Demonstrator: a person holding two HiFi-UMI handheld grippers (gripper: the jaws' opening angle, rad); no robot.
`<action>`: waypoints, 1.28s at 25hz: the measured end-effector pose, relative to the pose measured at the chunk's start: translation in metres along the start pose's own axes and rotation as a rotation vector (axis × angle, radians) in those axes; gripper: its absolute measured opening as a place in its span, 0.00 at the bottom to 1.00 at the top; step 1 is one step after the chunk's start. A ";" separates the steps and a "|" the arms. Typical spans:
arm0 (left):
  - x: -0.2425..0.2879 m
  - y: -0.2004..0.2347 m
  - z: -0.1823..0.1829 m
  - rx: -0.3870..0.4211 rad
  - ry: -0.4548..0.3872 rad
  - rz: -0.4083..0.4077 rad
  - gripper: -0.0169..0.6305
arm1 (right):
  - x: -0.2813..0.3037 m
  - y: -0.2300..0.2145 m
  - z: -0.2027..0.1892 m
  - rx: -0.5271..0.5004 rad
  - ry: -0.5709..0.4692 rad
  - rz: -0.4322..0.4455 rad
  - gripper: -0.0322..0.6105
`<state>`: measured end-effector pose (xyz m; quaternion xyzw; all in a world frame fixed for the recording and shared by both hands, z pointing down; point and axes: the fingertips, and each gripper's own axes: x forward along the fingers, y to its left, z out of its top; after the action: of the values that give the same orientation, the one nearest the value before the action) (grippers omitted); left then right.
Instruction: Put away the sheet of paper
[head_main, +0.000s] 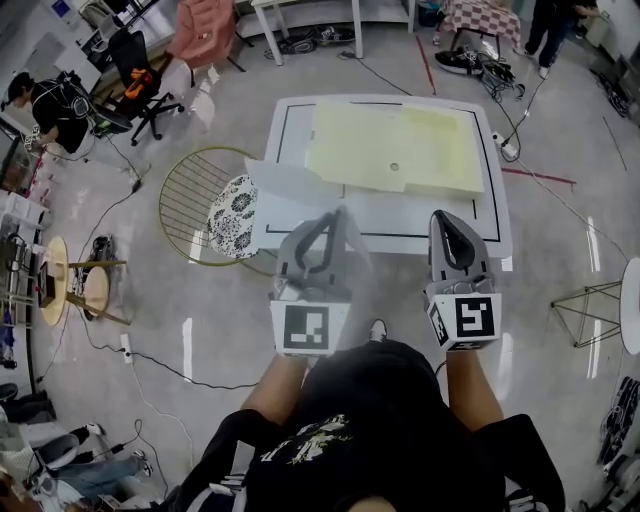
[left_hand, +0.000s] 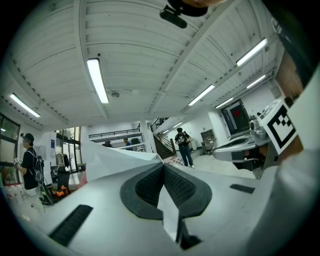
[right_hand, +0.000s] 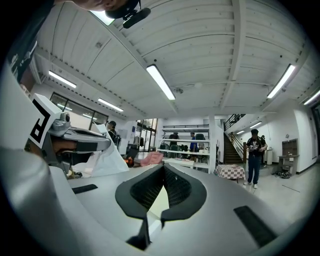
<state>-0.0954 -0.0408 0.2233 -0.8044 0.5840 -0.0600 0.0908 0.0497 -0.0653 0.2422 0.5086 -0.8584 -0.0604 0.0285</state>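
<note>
1. The left gripper (head_main: 333, 216) is clenching one edge of the sheet of paper (head_main: 285, 185), holding it over the desk's (head_main: 497, 215) near-left corner
2. The right gripper (head_main: 441, 218) is hanging closed, apparently empty
3. Next move, I reckon: finding its storage spot

Probably a lab hall: floor cables (head_main: 160, 362), office chair (head_main: 140, 78), shelving (right_hand: 185, 146), staircase (right_hand: 231, 150).

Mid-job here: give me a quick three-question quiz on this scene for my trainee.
1. Which gripper grips the white sheet of paper: A left, B right, C neither?
2. True or false: the table is bare.
3. Fill in: beside the table stands a round wire ___.

Key:
1. A. The left gripper is shut on it.
2. False. Yellowish sheets lie on it.
3. chair.
</note>
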 end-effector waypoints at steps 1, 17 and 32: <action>0.004 0.000 -0.002 0.001 0.004 -0.001 0.03 | 0.002 -0.002 -0.002 0.001 0.002 -0.001 0.05; 0.052 0.000 -0.012 -0.002 0.001 0.026 0.03 | 0.037 -0.033 -0.019 -0.003 0.003 0.023 0.05; 0.059 -0.003 -0.022 0.015 0.035 0.046 0.03 | 0.042 -0.039 -0.033 0.025 0.015 0.042 0.05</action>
<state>-0.0787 -0.0975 0.2446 -0.7888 0.6035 -0.0764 0.0879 0.0675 -0.1231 0.2691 0.4911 -0.8694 -0.0451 0.0300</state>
